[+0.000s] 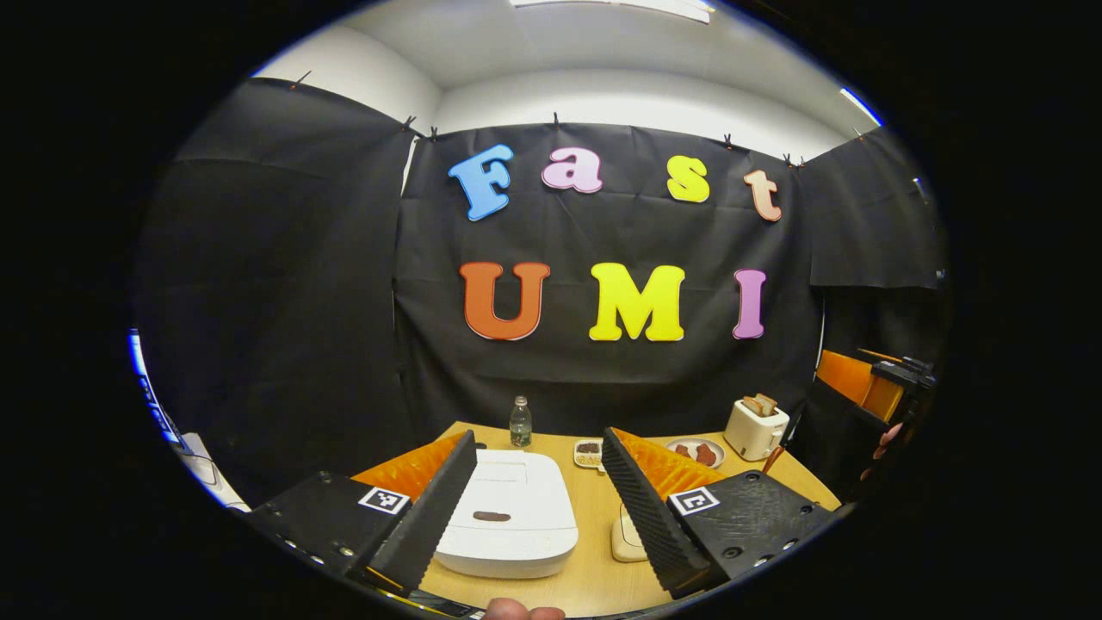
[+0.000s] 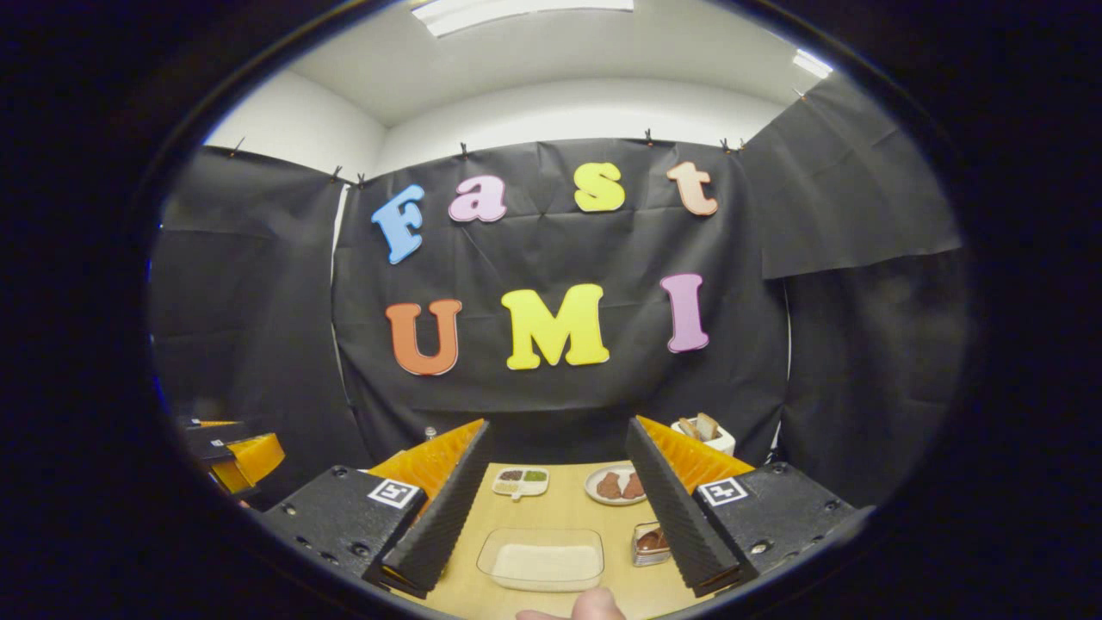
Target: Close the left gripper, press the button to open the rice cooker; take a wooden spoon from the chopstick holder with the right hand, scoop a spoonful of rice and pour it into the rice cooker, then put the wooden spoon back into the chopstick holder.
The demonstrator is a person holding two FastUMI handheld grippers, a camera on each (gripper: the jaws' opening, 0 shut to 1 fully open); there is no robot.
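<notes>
Left gripper [image 1: 538, 491] hung spread wide over the wooden surface [image 1: 594, 551], grasping nothing. Had the white rice cooker [image 1: 508, 517] sitting right between the fingers, lid down, nearer the 9 o'clock finger, with a dark oval mark on the lid. Spotted a clear bottle [image 1: 520, 422] just past the cooker at 12 o'clock, a small divided dish [image 1: 589, 453] and a plate of brown pieces [image 1: 696, 452] toward 1 o'clock, and a white toaster [image 1: 755, 427] with bread in it further out at 2 o'clock. Caught a pale rounded thing [image 1: 627, 538] beside the 3 o'clock finger, couldn't tell what. Other gripper [image 1: 869, 383] visible way off at 3 o'clock.

Right gripper [image 2: 555, 504] also splayed apart, empty. Had a clear tray of rice [image 2: 541, 558] lying low between its fingers on the wood, about 6 o'clock from center. Small container with something brown [image 2: 650, 542] tucked against the 3 o'clock finger. Same divided dish and plate sat beyond the tray at 12 to 1 o'clock, toaster peeking over the right finger. Fingertip of a hand [image 2: 594, 607] poked in at the very bottom.
</notes>
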